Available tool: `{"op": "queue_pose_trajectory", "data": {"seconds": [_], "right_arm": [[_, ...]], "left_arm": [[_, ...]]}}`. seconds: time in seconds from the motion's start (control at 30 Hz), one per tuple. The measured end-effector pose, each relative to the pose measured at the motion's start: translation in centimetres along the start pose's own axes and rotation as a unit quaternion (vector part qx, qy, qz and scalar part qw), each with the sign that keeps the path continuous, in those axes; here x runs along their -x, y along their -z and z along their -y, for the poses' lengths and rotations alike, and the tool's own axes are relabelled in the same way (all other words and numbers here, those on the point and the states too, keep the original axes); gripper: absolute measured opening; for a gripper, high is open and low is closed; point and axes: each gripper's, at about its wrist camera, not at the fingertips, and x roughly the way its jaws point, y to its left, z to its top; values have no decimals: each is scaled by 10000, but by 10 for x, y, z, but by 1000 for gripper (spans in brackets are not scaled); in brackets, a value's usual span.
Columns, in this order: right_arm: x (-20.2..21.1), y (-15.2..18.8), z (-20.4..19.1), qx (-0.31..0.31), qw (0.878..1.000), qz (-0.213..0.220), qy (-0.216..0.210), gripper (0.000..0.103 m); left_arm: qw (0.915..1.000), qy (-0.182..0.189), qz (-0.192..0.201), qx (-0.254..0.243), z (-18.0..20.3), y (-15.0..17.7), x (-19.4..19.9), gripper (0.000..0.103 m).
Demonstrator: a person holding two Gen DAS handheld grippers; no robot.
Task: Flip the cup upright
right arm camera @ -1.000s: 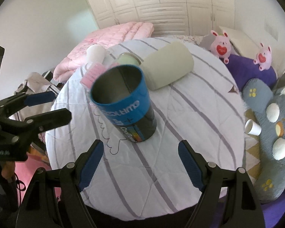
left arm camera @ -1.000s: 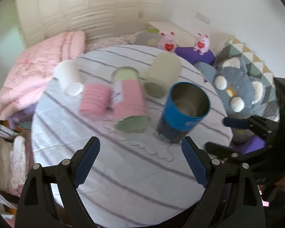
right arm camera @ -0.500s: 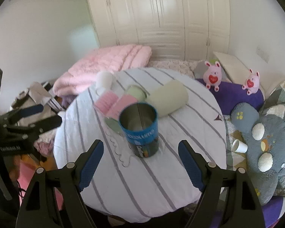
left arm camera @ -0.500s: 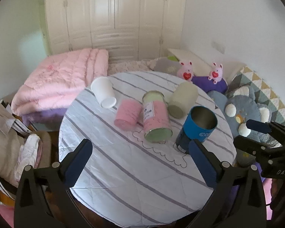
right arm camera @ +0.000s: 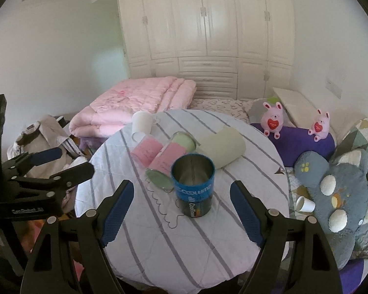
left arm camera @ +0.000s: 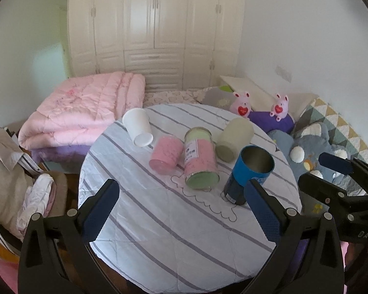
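Observation:
A blue metal cup (left arm camera: 250, 177) (right arm camera: 193, 186) stands upright, mouth up, on the round striped table (left arm camera: 174, 223) (right arm camera: 220, 240). Behind it lie on their sides a pink-and-green can (left arm camera: 200, 162) (right arm camera: 168, 164), a pink cup (left arm camera: 166, 154) (right arm camera: 146, 151), a pale green cup (left arm camera: 234, 139) (right arm camera: 223, 148) and a white cup (left arm camera: 138, 127) (right arm camera: 141, 122). My left gripper (left arm camera: 181, 210) is open and empty above the table's near side. My right gripper (right arm camera: 181, 214) is open and empty, its jaws wide on either side of the blue cup but nearer than it.
A pink quilt (left arm camera: 85, 112) lies on the bed behind the table. Plush toys (right arm camera: 336, 191) and pillows crowd the right side, with a small paper cup (right arm camera: 304, 204) among them. Bags and clothes (left arm camera: 17, 178) sit at the left. White wardrobes stand at the back.
Both grippers have pulled back and up from the table, so the cups look smaller and farther. The blue cup stays upright where it was; both jaws stay open.

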Motion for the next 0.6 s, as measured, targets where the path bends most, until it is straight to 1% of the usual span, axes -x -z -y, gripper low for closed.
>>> {"op": "queue_pose_trajectory", "data": {"seconds": [0.13, 0.2, 0.27, 0.37, 0.6], "right_arm": [[4, 0, -3, 100, 9995, 290, 85, 82], [6, 1, -4, 145, 9986, 492, 147, 82], [5, 1, -4, 172, 9979, 586, 229, 82], [3, 1, -6, 185, 9979, 581, 203, 82], [-4, 0, -11, 291, 9976, 583, 227, 82]], "left_arm": [[9988, -5, 478, -53, 6, 0, 10, 103], [9983, -19, 582, -100, 8, -1, 11, 103], [9981, -56, 570, -209, 12, -2, 9, 103], [9985, -71, 473, -276, 13, -1, 2, 103], [9988, -69, 430, -205, 8, -2, -4, 103]]}}
